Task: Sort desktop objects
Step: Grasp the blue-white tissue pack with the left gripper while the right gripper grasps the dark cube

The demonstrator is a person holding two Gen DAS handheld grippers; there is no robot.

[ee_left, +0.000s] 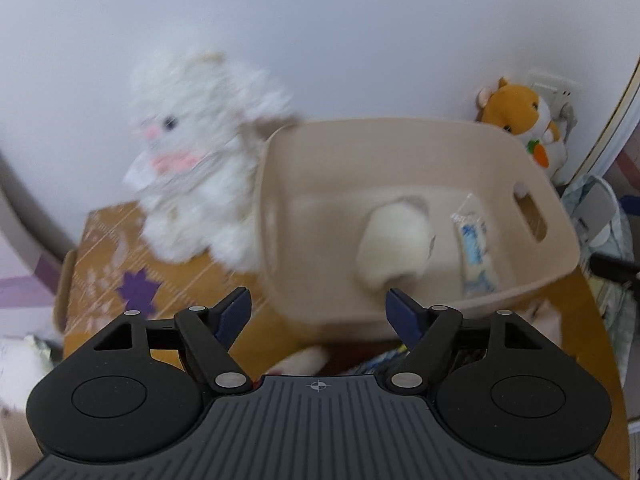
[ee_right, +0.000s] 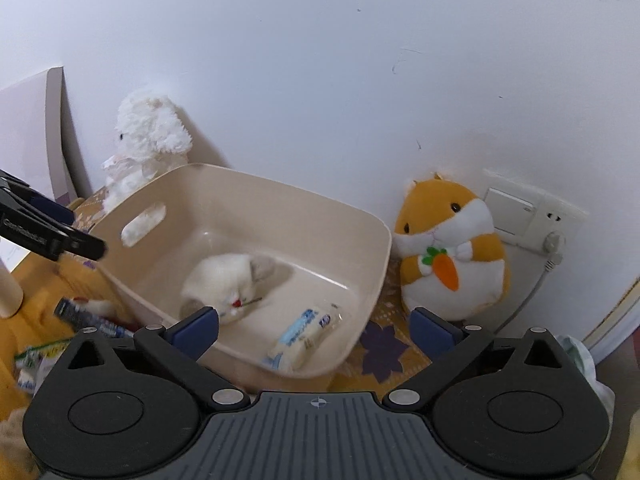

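Our left gripper (ee_left: 318, 310) hangs with its blue-padded fingers (ee_left: 234, 312) spread wide and nothing between them, tilted down over the near rim of the beige bin (ee_left: 472, 132). Our right gripper (ee_right: 316, 330) is equally wide open and empty, angled down at the bin's near corner. Just ahead of both, inside the bin, lie a white plush (ee_right: 224, 280) and a wrapped packet (ee_right: 304, 334). Beyond, a fluffy white lamb (ee_right: 148, 140) and an orange hamster (ee_right: 448, 244) lean against the wall (ee_right: 320, 60).

I can read no text: print on the packet (ee_right: 303, 336) in the bin (ee_right: 372, 280) is blurred.
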